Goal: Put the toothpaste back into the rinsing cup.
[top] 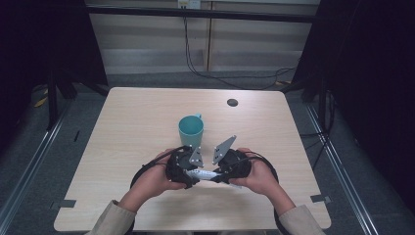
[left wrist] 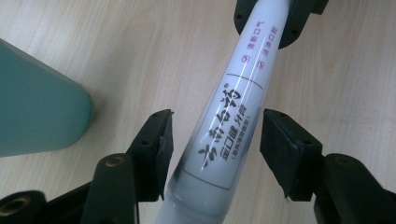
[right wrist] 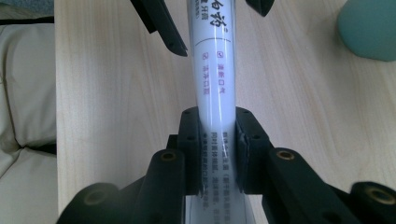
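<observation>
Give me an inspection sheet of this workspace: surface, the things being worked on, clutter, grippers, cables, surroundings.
Surface: light wood table, bare apart from a dark round spot near the far right.
Job's things: white toothpaste tube with printed text, held above the table between both grippers.
Clutter: teal mug standing upright just beyond the hands.
Grippers: right gripper clamped on the tube; left gripper open around it, one pad at the tube's side, a gap at the other.
Cables: black loops trail from each gripper by the wrists; more black cable on the floor behind the table.
Surroundings: dark frame and curtains at both sides, pale panelled wall behind.
</observation>
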`<state>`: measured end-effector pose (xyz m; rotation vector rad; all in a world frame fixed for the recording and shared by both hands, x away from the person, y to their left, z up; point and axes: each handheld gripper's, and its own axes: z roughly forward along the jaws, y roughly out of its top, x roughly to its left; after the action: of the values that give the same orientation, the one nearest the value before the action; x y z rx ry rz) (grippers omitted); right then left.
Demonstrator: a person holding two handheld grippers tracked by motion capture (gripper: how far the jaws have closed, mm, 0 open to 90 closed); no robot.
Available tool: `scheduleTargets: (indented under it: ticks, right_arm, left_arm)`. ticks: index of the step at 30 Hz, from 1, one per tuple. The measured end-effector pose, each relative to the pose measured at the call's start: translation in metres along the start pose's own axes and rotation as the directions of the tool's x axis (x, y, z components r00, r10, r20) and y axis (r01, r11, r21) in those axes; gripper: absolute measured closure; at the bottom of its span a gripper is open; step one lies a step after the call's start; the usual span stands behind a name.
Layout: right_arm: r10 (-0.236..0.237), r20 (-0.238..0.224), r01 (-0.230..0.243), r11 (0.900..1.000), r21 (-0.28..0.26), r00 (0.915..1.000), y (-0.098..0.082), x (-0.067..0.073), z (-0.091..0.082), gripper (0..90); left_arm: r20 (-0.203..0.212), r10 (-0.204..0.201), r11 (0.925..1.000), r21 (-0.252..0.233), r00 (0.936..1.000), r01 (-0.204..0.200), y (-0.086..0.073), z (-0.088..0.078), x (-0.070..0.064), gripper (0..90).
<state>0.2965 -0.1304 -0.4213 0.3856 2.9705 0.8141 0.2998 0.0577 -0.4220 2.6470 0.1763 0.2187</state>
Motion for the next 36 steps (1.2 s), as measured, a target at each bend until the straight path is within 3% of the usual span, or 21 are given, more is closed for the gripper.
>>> scheduleTargets:
  ticks: [3,11,14,36]
  right_arm:
    - [0.006,0.0,-0.006,1.0,0.007,1.0,0.001,0.001,-0.001,75.1]
    - [-0.012,0.0,0.012,1.0,0.0,0.9999,0.004,0.002,0.0,75.1]
    - [-0.027,0.001,0.027,1.0,0.014,0.9996,0.007,0.002,0.0,75.1]
    - [-0.033,-0.011,0.034,0.999,0.014,0.9994,0.009,0.002,0.003,75.1]
  left_arm:
    - [0.005,0.003,1.0,0.0,1.0,-0.003,0.0,0.001,0.0,48.6]
    - [0.011,0.004,1.0,0.009,0.9999,-0.004,-0.003,0.005,0.0,48.6]
    - [0.02,0.023,0.9997,0.011,0.9995,-0.023,-0.003,0.006,0.0,50.5]
    - [0.022,0.04,0.9984,0.038,0.999,-0.041,-0.002,0.008,-0.001,51.1]
